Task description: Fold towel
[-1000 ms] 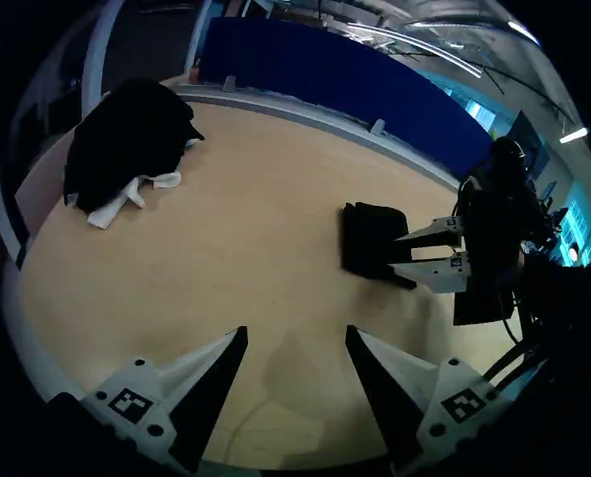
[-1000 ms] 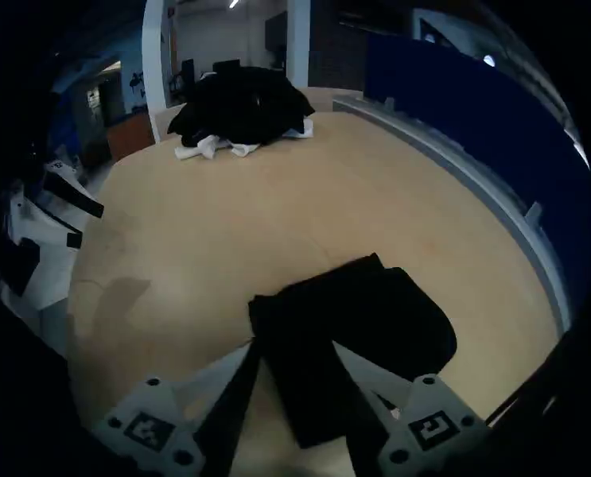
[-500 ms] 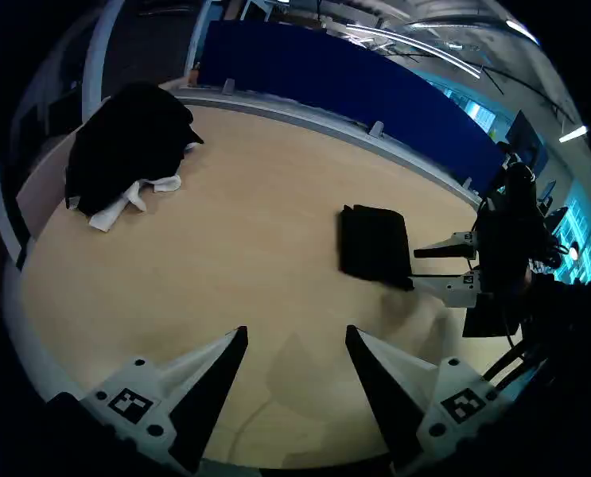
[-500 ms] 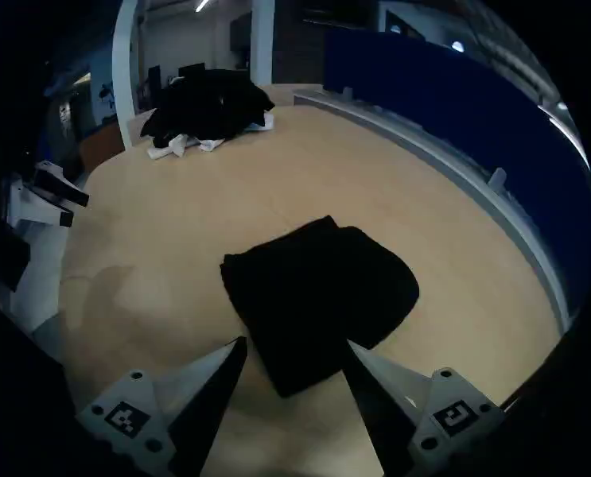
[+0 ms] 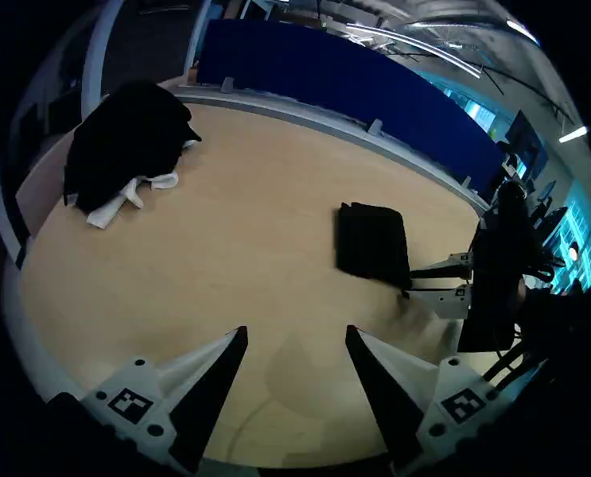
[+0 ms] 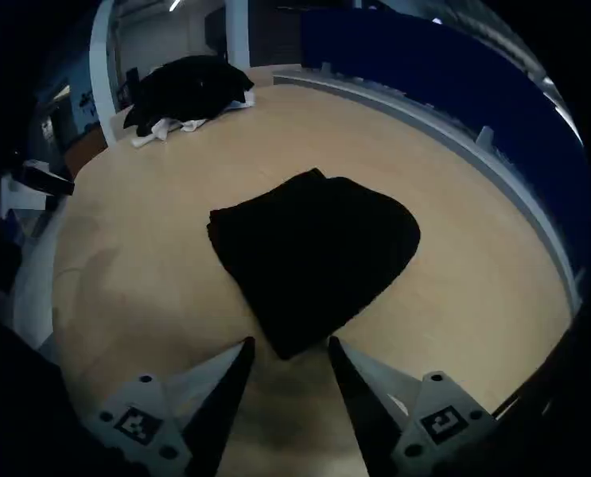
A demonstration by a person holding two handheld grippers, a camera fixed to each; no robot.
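Left gripper view: my left tool (image 5: 295,350) hangs apart above the counter (image 5: 239,238); the folded black towel (image 5: 372,250) lies ahead. Right gripper view: my right tool (image 6: 290,342) is apart, the towel's corner just between its marker-tagged tips.

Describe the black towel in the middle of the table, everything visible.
The black towel looks like soft cloth, folded into a thick, roughly rectangular pad with rounded corners. It lies flat on the pale wooden table, well apart from the dark pile of laundry at the far end. Its near corner points between the open fingers of the right gripper, which do not press on it.
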